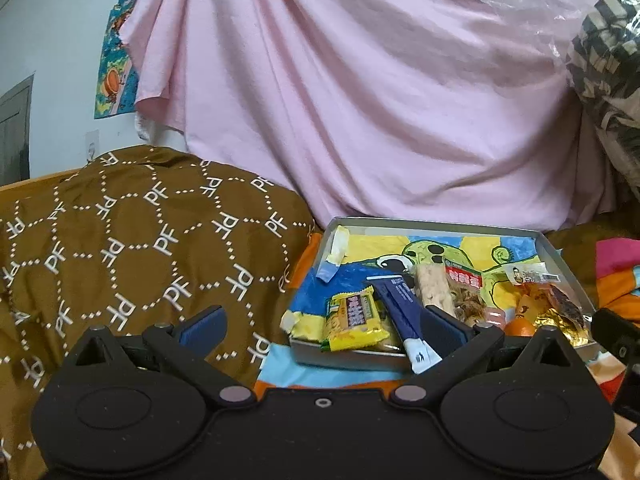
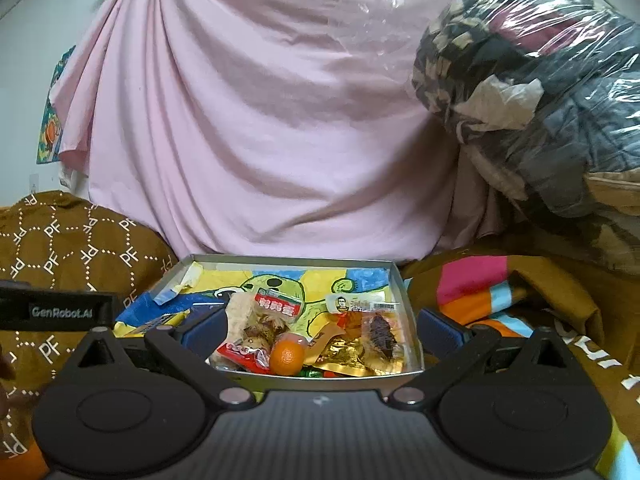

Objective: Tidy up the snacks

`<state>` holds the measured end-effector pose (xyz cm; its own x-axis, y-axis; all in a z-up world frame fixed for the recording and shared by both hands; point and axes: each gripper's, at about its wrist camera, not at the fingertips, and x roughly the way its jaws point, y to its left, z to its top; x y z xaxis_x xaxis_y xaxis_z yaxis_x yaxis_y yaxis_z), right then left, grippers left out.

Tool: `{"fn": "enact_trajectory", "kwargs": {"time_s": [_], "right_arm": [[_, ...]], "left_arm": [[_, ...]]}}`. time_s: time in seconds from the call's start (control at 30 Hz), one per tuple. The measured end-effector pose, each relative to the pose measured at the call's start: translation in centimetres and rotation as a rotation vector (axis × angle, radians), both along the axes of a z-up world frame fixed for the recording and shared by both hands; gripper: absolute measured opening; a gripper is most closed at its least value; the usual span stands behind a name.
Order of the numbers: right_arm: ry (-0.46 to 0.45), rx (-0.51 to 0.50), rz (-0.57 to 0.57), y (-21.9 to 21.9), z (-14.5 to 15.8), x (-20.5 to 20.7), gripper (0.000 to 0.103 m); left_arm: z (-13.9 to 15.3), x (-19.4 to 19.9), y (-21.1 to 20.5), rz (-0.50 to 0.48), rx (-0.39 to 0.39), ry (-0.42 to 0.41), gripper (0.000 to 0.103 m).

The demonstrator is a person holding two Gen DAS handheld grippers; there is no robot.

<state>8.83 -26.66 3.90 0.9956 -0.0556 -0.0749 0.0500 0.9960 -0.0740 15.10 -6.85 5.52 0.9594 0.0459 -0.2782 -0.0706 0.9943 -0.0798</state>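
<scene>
1. Left gripper (image 1: pixel 322 330): held low in front of the metal tray (image 1: pixel 436 225), aimed slightly downward; blue pads spread wide, gripping nothing. Left pad over the brown PF-patterned blanket (image 1: pixel 132 240), right pad (image 1: pixel 444 330) in front of the tray's near edge, overlapping a dark blue wrapper (image 1: pixel 400 308) from this view; contact with it not clear.
2. Right gripper (image 2: pixel 322 330): held level, facing the tray (image 2: pixel 404 280) head-on; jaws spread to their widest, nothing between the pads. Left pad (image 2: pixel 204 330) near the tray's front left corner, right pad just outside the tray's right wall, over striped cloth (image 2: pixel 476 292).
3. Snacks gathered inside the tray, which sits on the bedding in front of a hanging pink sheet (image 2: pixel 260 120). Cartoon-printed lining (image 2: pixel 280 284) under them.
4. In the left view: yellow packet (image 1: pixel 354 320) at the front left, dark blue wrapper leaning over the near rim, pale bar (image 1: pixel 434 288) behind it.
5. In the right view: small orange fruit (image 2: pixel 286 356) at the near edge, red-and-clear pack (image 2: pixel 244 356) just left of it, gold foil packet (image 2: pixel 344 356) to its right, dark dried-meat pack (image 2: pixel 380 334) beside the right wall.
6. Edge of the other gripper's body marked GenRobot.AI (image 2: pixel 60 312) at the far left of the right view.
7. Plastic-wrapped bundle of bedding (image 2: pixel 540 100) up at the right.
</scene>
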Motion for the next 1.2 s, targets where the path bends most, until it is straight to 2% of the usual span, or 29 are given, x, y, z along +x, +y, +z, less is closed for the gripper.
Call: {"fn": "enact_trajectory", "kwargs": {"time_s": [0.4, 0.97, 1.2], "right_arm": [[-0.028, 0.016, -0.02, 0.1, -0.1, -3.6, 0.103], [-0.063, 0.059, -0.06, -0.1, -0.4, -5.9, 0.103], [-0.052, 0.064, -0.078, 0.0, -1.1, -7.3, 0.103]], "left_arm": [[0.6, -3.1, 0.6, -0.001, -0.032, -0.014, 0.102], [0.3, -6.2, 1.4, 0.008, -0.091, -0.027, 0.102], [0.2, -7.5, 1.6, 0.0, -0.088, -0.049, 0.102]]}}
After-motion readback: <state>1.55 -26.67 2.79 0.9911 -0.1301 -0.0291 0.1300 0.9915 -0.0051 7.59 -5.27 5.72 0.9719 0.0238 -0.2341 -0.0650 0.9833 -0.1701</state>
